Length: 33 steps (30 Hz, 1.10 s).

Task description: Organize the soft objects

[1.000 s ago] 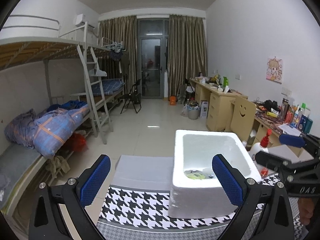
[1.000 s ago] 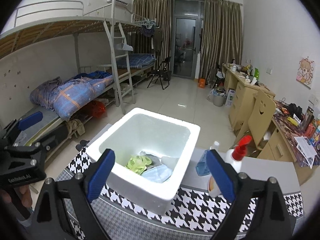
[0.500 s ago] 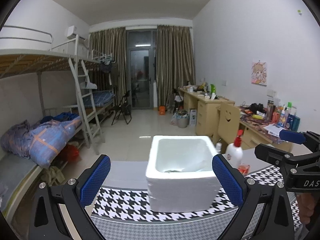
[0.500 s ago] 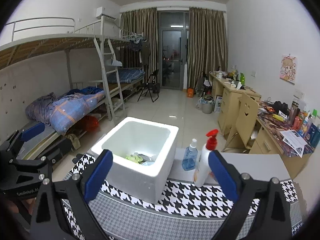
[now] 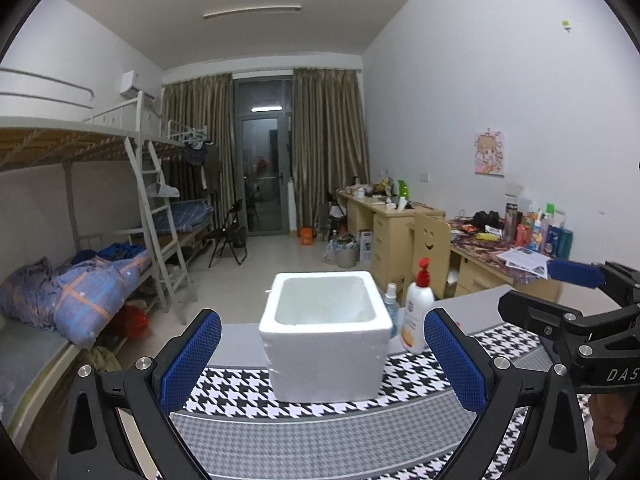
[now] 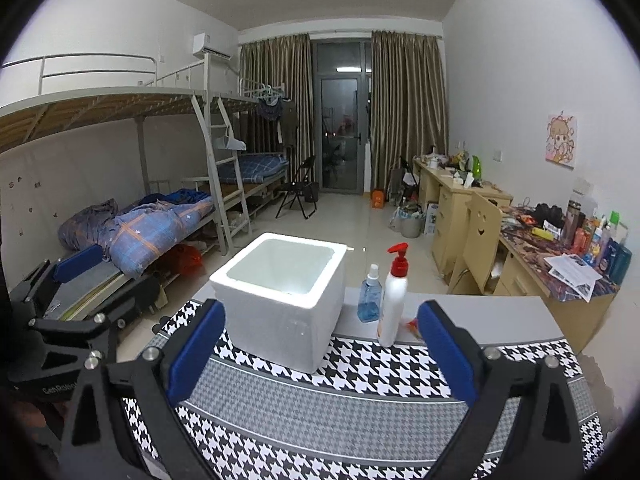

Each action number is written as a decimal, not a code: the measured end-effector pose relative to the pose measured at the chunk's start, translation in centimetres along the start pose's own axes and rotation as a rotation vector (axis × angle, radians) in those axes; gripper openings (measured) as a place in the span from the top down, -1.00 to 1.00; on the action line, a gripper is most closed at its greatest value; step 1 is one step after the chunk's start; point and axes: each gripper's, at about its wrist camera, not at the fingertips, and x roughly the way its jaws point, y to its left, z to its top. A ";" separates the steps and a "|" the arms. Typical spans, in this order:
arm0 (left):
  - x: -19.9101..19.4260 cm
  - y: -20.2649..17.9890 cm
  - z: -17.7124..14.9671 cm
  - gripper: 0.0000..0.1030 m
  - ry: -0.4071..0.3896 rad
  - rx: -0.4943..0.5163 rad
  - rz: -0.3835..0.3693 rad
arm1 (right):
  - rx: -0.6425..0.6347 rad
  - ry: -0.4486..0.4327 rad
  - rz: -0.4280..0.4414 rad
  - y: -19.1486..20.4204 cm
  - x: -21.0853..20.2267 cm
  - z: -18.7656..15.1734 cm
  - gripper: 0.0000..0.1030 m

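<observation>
A white foam box (image 5: 324, 336) (image 6: 280, 300) stands on the houndstooth cloth (image 5: 320, 432) (image 6: 352, 400) that covers the table. From this height its inside shows only white walls; whatever lies in it is hidden. My left gripper (image 5: 322, 360) is open, well back from the box, with nothing between its blue pads. My right gripper (image 6: 320, 356) is open too and empty, also back from the box. In the left wrist view the right gripper's body sits at the right edge; in the right wrist view the left gripper's body sits at the left edge.
A white pump bottle with a red top (image 5: 416, 312) (image 6: 394, 296) and a small blue spray bottle (image 6: 370, 294) stand right of the box. A bunk bed (image 6: 160, 208) with a ladder is on the left. Desks (image 6: 560, 264) with clutter line the right wall.
Both grippers have drawn back and lowered away from the box. The soft items in it, visible a second ago, are now below the rim. Both grippers stayed open.
</observation>
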 end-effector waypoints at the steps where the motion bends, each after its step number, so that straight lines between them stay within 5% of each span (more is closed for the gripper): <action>1: -0.2 -0.1 -0.1 -0.98 -0.003 0.001 -0.001 | -0.003 -0.009 -0.005 0.1 -0.5 -0.3 -0.92; 14: -2.5 -1.9 -3.1 -0.98 -0.038 -0.002 -0.037 | -0.002 -0.107 -0.064 -0.7 -3.6 -4.5 -0.93; 33: -4.0 -2.2 -7.7 -0.98 -0.102 -0.016 -0.011 | 0.018 -0.167 -0.033 -2.0 -4.8 -9.6 -0.93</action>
